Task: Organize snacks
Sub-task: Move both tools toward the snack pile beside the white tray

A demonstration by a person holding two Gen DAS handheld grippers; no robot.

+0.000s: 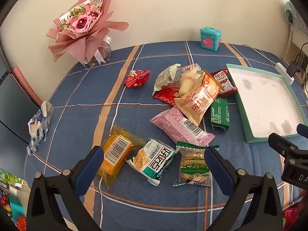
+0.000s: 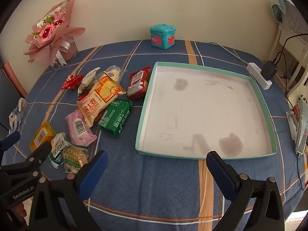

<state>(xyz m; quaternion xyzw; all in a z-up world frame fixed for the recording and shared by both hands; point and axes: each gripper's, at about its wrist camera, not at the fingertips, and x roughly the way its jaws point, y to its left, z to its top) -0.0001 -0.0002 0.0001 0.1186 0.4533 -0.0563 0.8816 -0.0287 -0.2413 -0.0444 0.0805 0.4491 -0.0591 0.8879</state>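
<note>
Blue-padded fingers frame the bottom of both wrist views: the left gripper (image 1: 153,162) is spread wide with nothing between its pads, above the nearest snacks, and the right gripper (image 2: 156,162) is equally wide apart and empty, held over bare cloth just in front of the tray (image 2: 263,104).

Closest to the left gripper lie three packets side by side: a yellow packet (image 1: 115,154) with its barcode up, a white-and-green packet (image 1: 154,158) showing corn-like pieces, and a green-edged biscuit packet (image 1: 194,168) with a cartoon cow. Behind them a pink packet (image 1: 179,126) lies barcode up, partly under an orange Swiss-roll packet (image 1: 200,100) that tops a loose heap. A dark green packet (image 1: 219,114) sits beside the heap, toward the tray, and a red-and-white packet (image 1: 224,80) lies at the tray's far corner. A small red packet (image 1: 136,78) rests apart to the left, and a crumpled blue-and-white wrapper (image 1: 38,127) lies at the table's left edge.

The tray is a shallow, teal-rimmed box with a stained white floor, nothing in it.

Everything rests on a blue tablecloth (image 2: 154,188) crossed by orange and white lines. Farther back stand a teal toy box (image 2: 162,36) and a pink bouquet (image 1: 82,25) against a cream wall; a white power strip (image 2: 259,75) sits at the right.
</note>
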